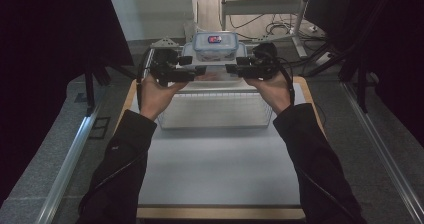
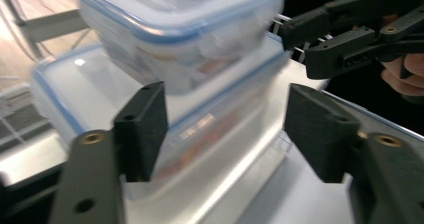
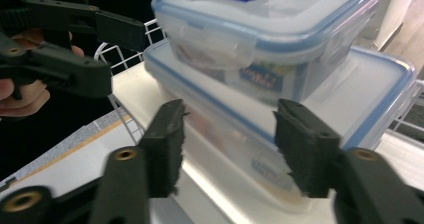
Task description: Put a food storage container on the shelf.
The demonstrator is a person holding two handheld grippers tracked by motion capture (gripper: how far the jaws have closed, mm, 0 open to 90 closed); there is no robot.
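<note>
The small lidded box is stacked on the large lidded box, which is set on the wire basket. The left gripper and right gripper are held with jaws parted, pressing nothing, flanking the large box's near edge. Bare grey tabletop is left in front of the basket.

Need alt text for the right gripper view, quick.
Two lidded clear containers, a small container stacked on a larger container, sit just beyond the right gripper, whose jaws stand open. The left gripper shows at upper left.
</note>
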